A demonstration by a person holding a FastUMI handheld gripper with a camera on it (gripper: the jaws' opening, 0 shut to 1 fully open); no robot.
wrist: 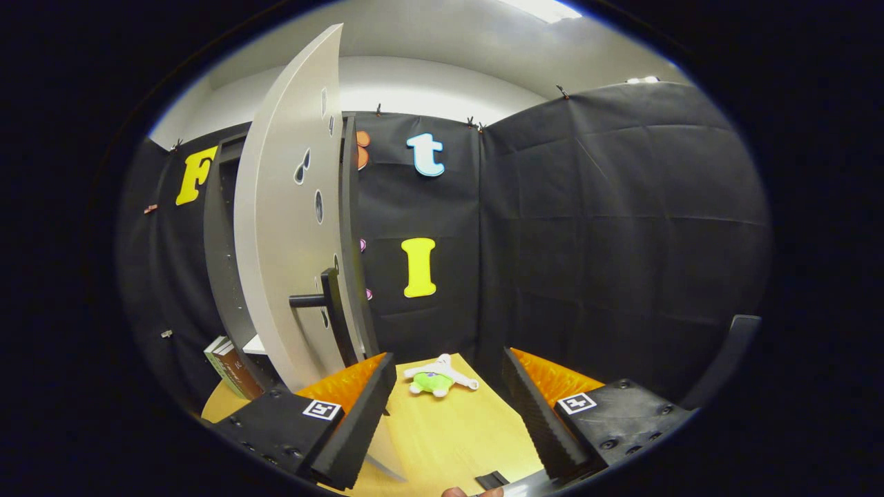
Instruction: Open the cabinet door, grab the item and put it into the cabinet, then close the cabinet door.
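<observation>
Gripper (449, 414) fingers spread wide apart, nothing between them, hovering over wooden table (449, 435). Cabinet door (290, 228) swung open, pale inner face showing, black handle (324, 301) sticking out; door edge just beside left finger. Cabinet (224, 262) dark, far left behind door. Books (231, 367) near cabinet base. Item, small green-and-white plush toy (436, 377), lies on table beyond fingers, right of door, untouched

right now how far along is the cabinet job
Done: the cabinet door stands swung open, its black handle free. In hand: nothing yet; the gripper is open and empty, with the green and white plush toy lying on the wooden table just beyond its fingers. Left: grab the toy, place it inside, close the door.
</observation>
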